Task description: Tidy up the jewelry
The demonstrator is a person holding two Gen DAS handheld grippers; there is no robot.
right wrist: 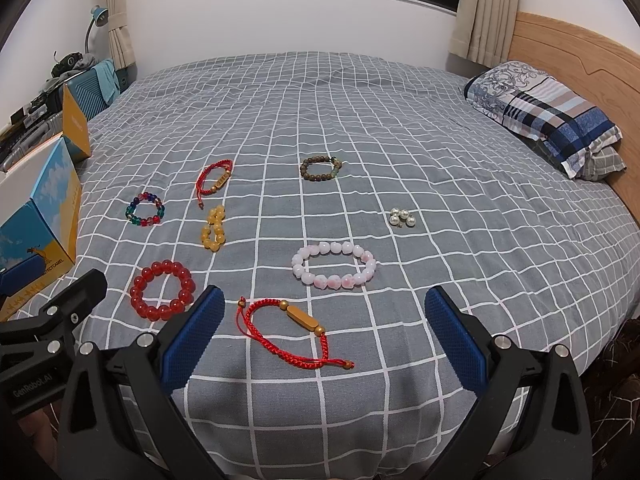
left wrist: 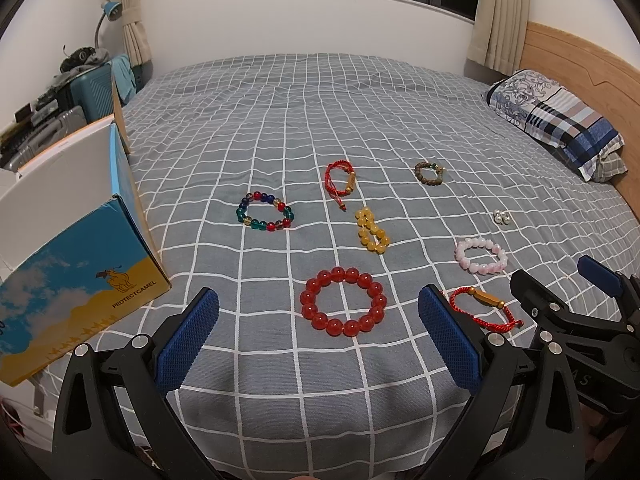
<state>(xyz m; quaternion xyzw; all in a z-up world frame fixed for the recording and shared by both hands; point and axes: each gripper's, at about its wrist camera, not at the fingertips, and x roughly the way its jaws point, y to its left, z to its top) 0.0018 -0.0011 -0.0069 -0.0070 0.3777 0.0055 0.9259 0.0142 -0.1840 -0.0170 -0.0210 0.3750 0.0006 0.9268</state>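
Bed [right wrist: 400, 120], grey checked cover, carrying jewelry laid apart:
- red bead bracelet [left wrist: 343, 301], near, between the spread jaws of the left gripper [left wrist: 319, 334], which holds nothing
- red cord bracelet [right wrist: 294, 330], near, between the wide-open, empty right gripper [right wrist: 324, 334]
- pink bead bracelet [right wrist: 334, 270]
- yellow bead bracelet [right wrist: 214, 229]
- multicoloured bracelet [left wrist: 265, 211]
- pearls [right wrist: 402, 217]
- open box [left wrist: 76, 264], left edge

Eight pieces lie flat and apart on the grey checked bed [right wrist: 400, 128]. Nearest are a red cord bracelet [right wrist: 294, 330] with a gold bar and a ring of big red beads [right wrist: 162, 291]. Farther back lie a pink bead bracelet [right wrist: 334, 270], yellow beads [right wrist: 213, 229] folded double, a multicoloured ring [right wrist: 145, 210], another red cord bracelet [right wrist: 214, 179], brown beads [right wrist: 321, 168] and a pearl cluster [right wrist: 402, 217].
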